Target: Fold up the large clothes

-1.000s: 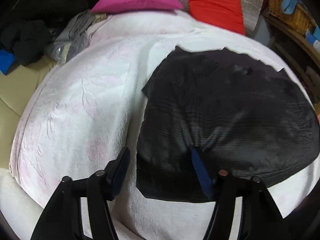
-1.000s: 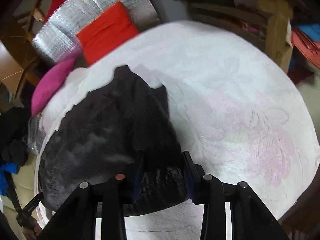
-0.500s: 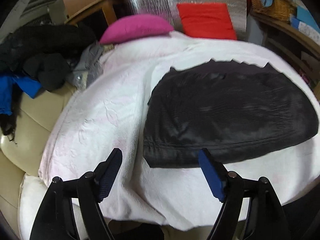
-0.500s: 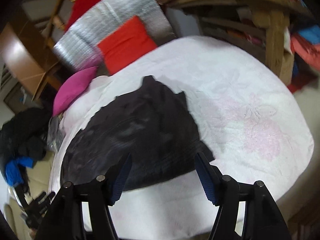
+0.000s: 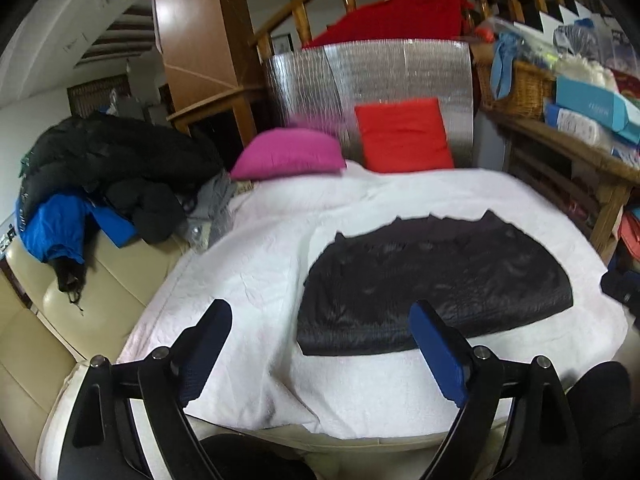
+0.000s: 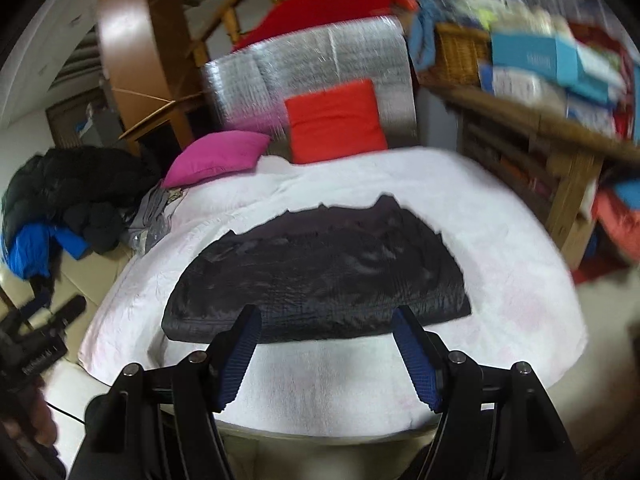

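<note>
The left gripper (image 5: 320,322) and right gripper (image 6: 326,318) hang with jaws spread wide, gripping nothing. Beyond them the folded black garment (image 5: 436,284) lies flat on the white bedspread (image 5: 256,264); farther back, pink pillow (image 5: 288,154) and red cushion (image 5: 404,134).

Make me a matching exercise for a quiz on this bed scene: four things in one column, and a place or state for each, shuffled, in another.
Things:
1. black garment
2. pink pillow
3. red cushion
4. blue jacket

Places or states:
A. propped against the silver mat
B. in the clothes pile on the cream sofa
C. folded flat on the white cover
D. at the bed's head, left of the red cushion

Pairs: 1-C, 2-D, 3-A, 4-B
</note>
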